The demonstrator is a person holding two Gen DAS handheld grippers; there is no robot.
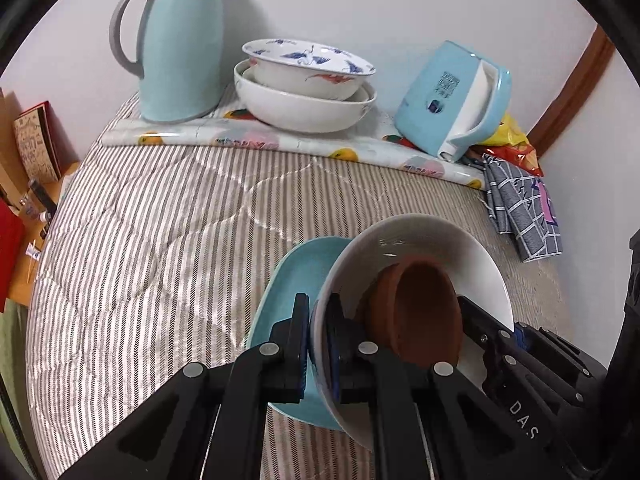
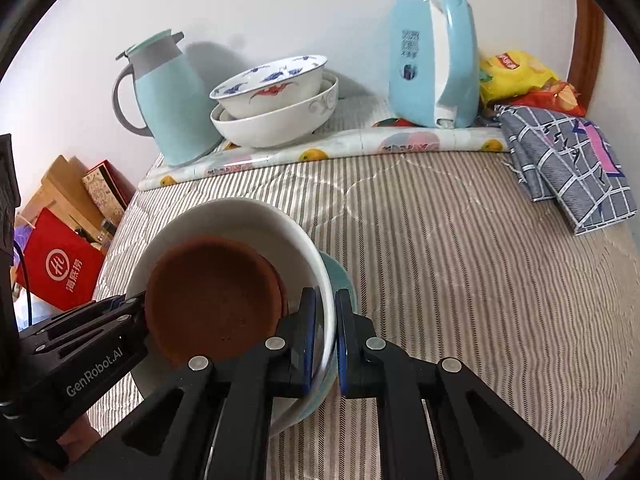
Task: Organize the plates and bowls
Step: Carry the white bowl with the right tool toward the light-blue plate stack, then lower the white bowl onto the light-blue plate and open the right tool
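A white bowl [image 1: 432, 248] [image 2: 240, 216] holds a brown clay dish [image 1: 420, 312] [image 2: 212, 300] and sits over a light blue plate [image 1: 296, 280] [image 2: 340, 276] on the striped quilt. My left gripper [image 1: 318, 344] is shut on the white bowl's left rim; it also shows in the right wrist view [image 2: 132, 304]. My right gripper [image 2: 326, 336] is shut on the bowl's right rim; it shows in the left wrist view [image 1: 476, 320]. At the back, a crane-patterned bowl [image 1: 308, 64] [image 2: 272, 84] is nested in a larger white bowl [image 1: 304, 108] [image 2: 276, 124].
A light blue thermos jug [image 1: 180, 48] [image 2: 168, 96] and a blue kettle [image 1: 452, 100] [image 2: 436, 60] stand at the back on a fruit-print mat [image 1: 248, 140]. A checked cloth [image 2: 568, 160] and snack bags [image 2: 516, 76] lie at the right. Red boxes [image 2: 60, 264] stand beyond the left edge.
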